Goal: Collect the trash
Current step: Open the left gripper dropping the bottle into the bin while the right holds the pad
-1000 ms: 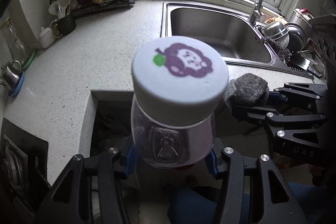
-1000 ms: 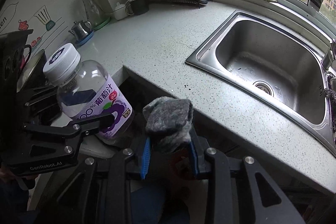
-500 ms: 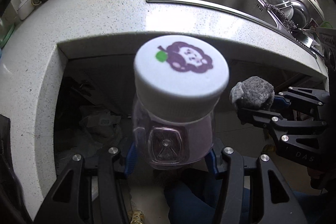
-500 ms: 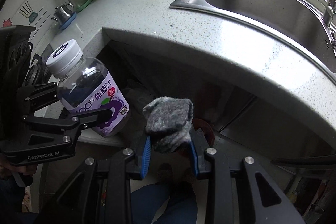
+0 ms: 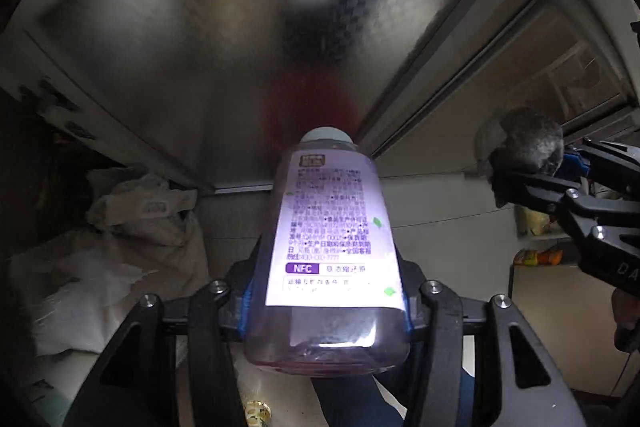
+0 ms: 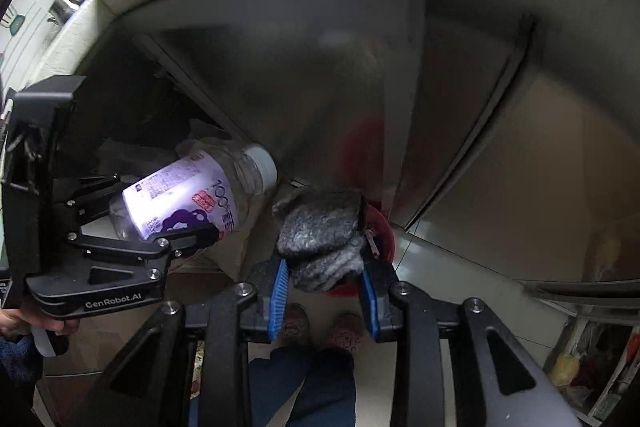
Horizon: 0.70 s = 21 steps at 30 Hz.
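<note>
My left gripper (image 5: pixel 326 311) is shut on a clear plastic juice bottle (image 5: pixel 330 247) with a purple-and-white label and a white cap, which points down toward the floor. In the right wrist view the same bottle (image 6: pixel 192 199) lies tilted in the left gripper (image 6: pixel 160 227) at the left. Between the blue pads of my right gripper (image 6: pixel 324 279), a grey wad of scouring wool (image 6: pixel 320 227) is held tight. The left wrist view shows that wad (image 5: pixel 524 143) at the right edge, with the right gripper (image 5: pixel 532 171) shut on it. A blurred red bin (image 6: pixel 376 227) shows behind the wad.
Both grippers are below the countertop, facing grey cabinet doors (image 5: pixel 200 47). White and beige bags (image 5: pixel 120 227) lie in the open space at the left. The person's blue trouser legs and slippers (image 6: pixel 320 331) stand on the floor below. Shelves with packets (image 6: pixel 592 371) sit at the lower right.
Both grippers have sunk from above the counter and sink to below its edge and tipped steeply downward. The bottle and the wad stay gripped; the bottle's label side now faces the camera.
</note>
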Motion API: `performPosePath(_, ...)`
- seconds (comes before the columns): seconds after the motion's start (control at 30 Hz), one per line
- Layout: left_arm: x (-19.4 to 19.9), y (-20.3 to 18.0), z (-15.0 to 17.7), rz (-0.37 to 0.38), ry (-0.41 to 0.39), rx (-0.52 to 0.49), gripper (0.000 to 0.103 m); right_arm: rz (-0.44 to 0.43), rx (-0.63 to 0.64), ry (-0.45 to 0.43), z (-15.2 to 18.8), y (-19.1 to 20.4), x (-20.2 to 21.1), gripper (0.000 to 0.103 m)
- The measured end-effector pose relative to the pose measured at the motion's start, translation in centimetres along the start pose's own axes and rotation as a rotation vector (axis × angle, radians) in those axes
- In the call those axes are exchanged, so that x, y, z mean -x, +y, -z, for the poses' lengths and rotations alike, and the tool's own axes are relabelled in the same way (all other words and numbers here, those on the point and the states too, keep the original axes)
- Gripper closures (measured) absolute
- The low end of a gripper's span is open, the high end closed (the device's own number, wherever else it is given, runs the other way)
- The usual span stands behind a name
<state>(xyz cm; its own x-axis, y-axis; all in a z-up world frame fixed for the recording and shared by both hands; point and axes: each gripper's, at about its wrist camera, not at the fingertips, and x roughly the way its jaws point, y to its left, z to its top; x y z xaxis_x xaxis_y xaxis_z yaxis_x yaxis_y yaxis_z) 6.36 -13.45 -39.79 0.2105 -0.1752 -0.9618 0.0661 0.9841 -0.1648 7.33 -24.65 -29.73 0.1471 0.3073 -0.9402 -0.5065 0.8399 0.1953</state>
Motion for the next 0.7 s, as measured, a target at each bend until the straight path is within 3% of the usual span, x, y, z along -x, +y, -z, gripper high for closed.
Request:
performPosePath(0.27, -10.1, 0.6, 1.0, 0.009, 0.085, -0.027, 0.054, -0.001, -0.063, 0.056, 1.9, -2.7, -7.9, 0.074)
performPosePath(0.63, -14.2, 0.3, 0.5, 0.016, 0.134, -0.044, 0.054, -0.015, -0.092, 0.084, 2.7, -3.0, -11.7, 0.074)
performPosePath(0.67, -14.4, 0.3, 0.5, 0.009, 0.137, -0.047, 0.053, -0.015, -0.092, 0.084, 2.9, -3.8, -11.8, 0.074)
performPosePath(0.7, -14.4, 0.2, 0.3, 0.009, 0.141, -0.05, 0.045, -0.018, -0.093, 0.083, 3.1, -4.3, -11.5, 0.074)
